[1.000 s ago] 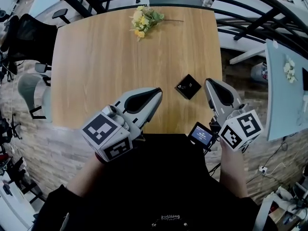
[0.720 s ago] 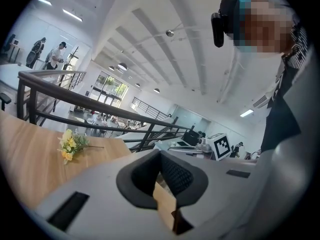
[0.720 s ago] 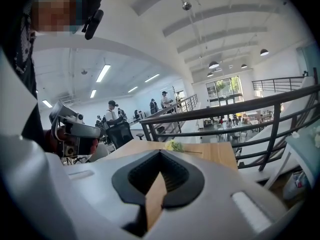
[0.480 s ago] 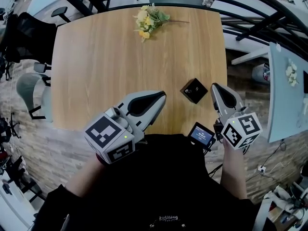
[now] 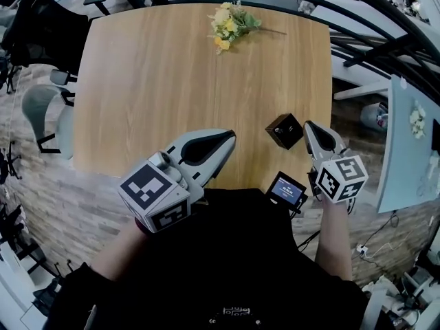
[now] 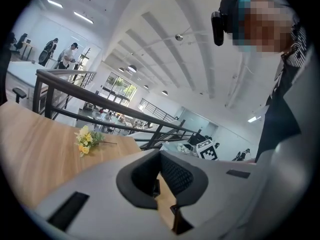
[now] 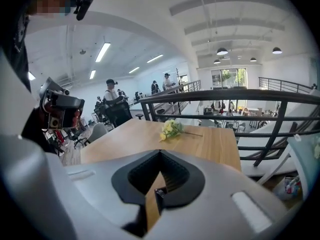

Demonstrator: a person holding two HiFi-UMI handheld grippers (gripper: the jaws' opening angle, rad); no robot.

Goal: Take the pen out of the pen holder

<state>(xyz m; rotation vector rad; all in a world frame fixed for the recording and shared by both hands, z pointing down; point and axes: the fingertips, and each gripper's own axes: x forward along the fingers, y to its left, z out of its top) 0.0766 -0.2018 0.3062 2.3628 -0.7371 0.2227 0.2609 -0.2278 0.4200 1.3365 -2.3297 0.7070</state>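
My left tongs (image 5: 227, 137) and right tongs (image 5: 311, 125) are both clenched on nothing at the near edge of the pale wooden tabletop (image 5: 151, 81). The small black square pen holder (image 5: 284, 130) sits just left of the right tongs, and I can't make out a pen. Going in clenched, I could knock the holder over.

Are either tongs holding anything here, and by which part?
Nothing is held: left tongs and right tongs are both shut, empty.
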